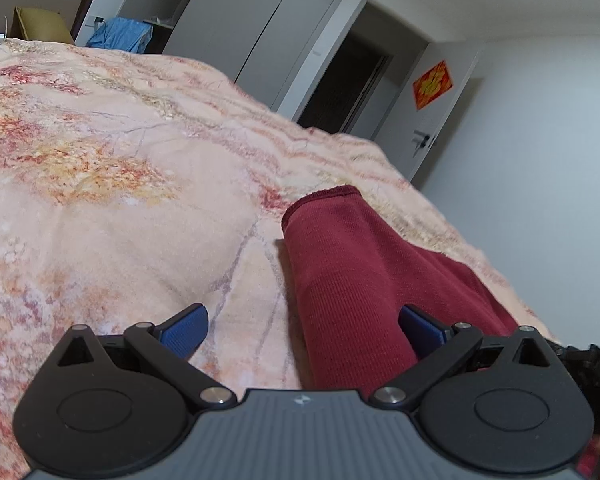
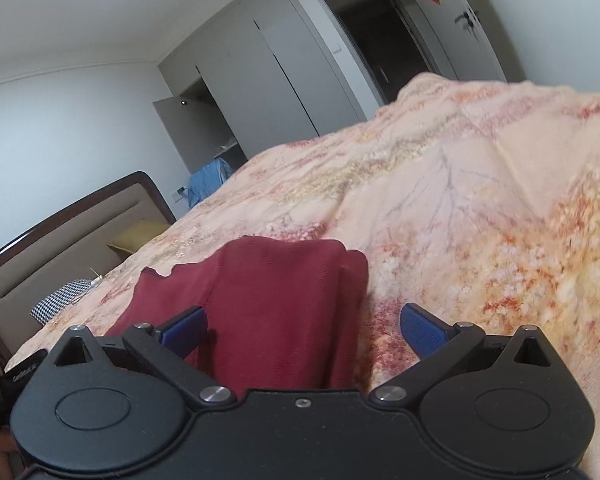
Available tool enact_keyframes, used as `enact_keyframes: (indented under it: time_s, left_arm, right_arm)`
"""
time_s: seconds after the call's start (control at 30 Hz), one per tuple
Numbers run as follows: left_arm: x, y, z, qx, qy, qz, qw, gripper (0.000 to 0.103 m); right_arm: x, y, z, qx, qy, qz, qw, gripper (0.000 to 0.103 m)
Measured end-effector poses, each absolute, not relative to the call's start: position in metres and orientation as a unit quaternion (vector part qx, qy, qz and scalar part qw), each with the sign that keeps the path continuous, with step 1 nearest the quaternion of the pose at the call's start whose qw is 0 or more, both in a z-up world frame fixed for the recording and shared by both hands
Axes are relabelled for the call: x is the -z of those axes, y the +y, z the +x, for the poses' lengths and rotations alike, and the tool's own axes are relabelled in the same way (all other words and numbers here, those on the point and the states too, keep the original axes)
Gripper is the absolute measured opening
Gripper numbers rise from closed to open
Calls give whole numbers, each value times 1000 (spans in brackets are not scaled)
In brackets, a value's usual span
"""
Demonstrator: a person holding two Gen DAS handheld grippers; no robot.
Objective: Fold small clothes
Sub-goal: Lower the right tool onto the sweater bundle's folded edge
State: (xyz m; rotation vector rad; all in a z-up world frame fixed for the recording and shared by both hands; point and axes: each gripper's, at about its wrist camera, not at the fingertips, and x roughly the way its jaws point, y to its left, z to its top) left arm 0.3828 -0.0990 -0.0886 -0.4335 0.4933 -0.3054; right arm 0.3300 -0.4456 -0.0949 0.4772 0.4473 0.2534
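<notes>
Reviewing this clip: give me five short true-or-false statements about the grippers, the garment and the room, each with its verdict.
1. Both grippers are open. True: the left gripper and the right gripper each show their blue pads spread apart.
2. The dark red ribbed knit garment lies on a bare wooden table. False: it lies on the peach floral bedspread.
3. The right gripper is clamped on the garment. False: it is open, with cloth lying between its fingers.
4. A red and gold diamond-shaped decoration hangs on the white door. True.
5. The blue cloth beyond the bed is held by the left gripper. False: it hangs far off by the wardrobe.
</notes>
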Motion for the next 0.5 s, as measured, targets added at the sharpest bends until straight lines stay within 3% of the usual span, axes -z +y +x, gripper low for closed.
enact_keyframes:
  time_s: [0.4, 0.5]
  left_arm:
    - [91, -99, 378, 151, 230, -216, 937, 103]
    - [91, -99, 377, 152, 230, -216, 937, 103]
  right_arm:
    - [97, -453, 326, -141, 200, 254, 936, 103]
    - [98, -460, 321, -165, 184, 273, 930, 98]
